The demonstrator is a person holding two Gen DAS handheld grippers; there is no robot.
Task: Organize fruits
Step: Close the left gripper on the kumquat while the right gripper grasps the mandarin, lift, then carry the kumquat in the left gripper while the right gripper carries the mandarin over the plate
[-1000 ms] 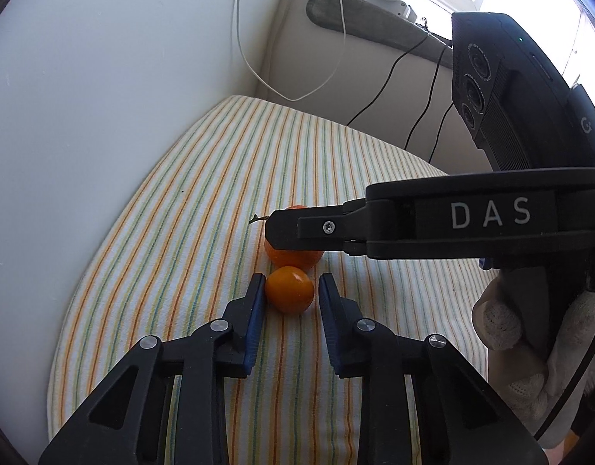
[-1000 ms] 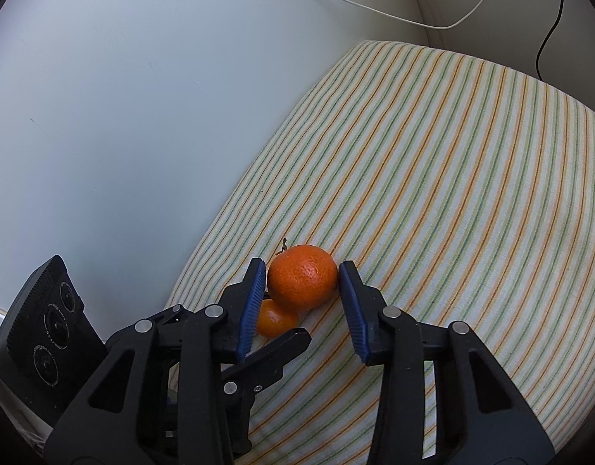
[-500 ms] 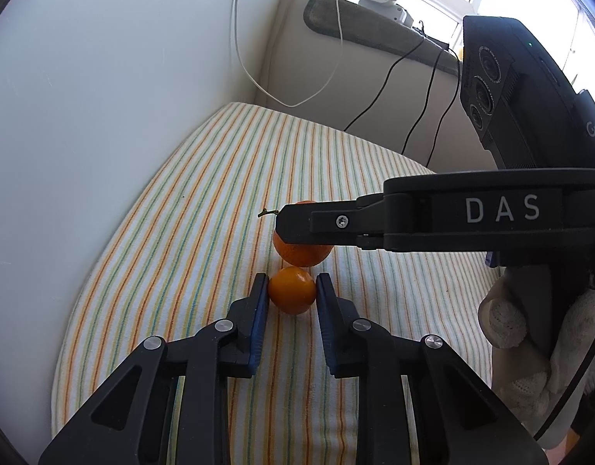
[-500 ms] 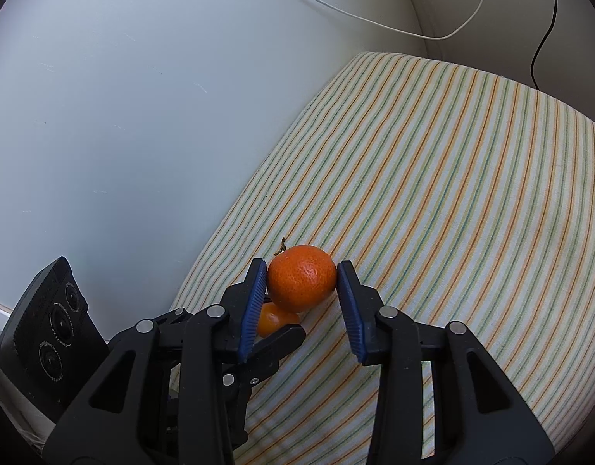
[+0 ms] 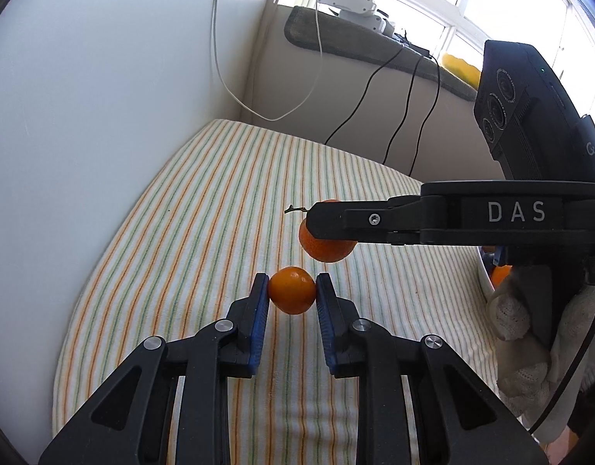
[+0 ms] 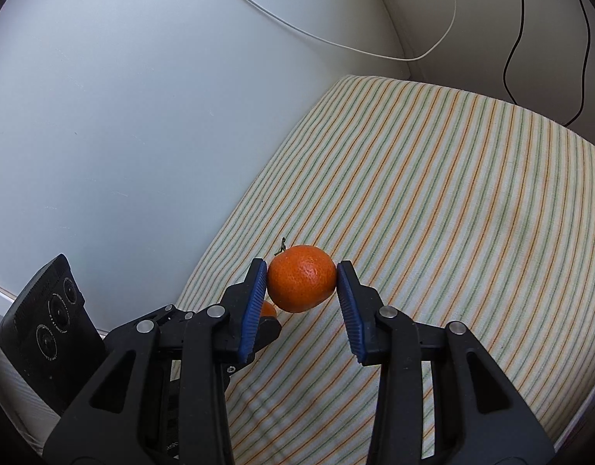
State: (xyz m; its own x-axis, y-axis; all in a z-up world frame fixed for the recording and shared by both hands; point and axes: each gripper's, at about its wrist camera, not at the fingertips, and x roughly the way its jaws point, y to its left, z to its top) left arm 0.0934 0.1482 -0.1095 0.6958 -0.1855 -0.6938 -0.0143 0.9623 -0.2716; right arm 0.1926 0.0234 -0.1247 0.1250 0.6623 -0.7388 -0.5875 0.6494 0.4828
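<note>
Fruit fills both tongs we hold: our left gripper [image 5: 292, 297] pinches a small orange [image 5: 292, 290], our right gripper [image 6: 302, 279] clamps a stemmed tangerine [image 6: 301, 278], both above the striped cloth [image 5: 219, 201].

I'm looking at black plastic arms with silver screws and ribbed blue pads [image 5: 258, 323] on each hand-held gripper; "DAS" is showing in white, and a white knitted glove [image 5: 526, 333] is covering the hand.
</note>
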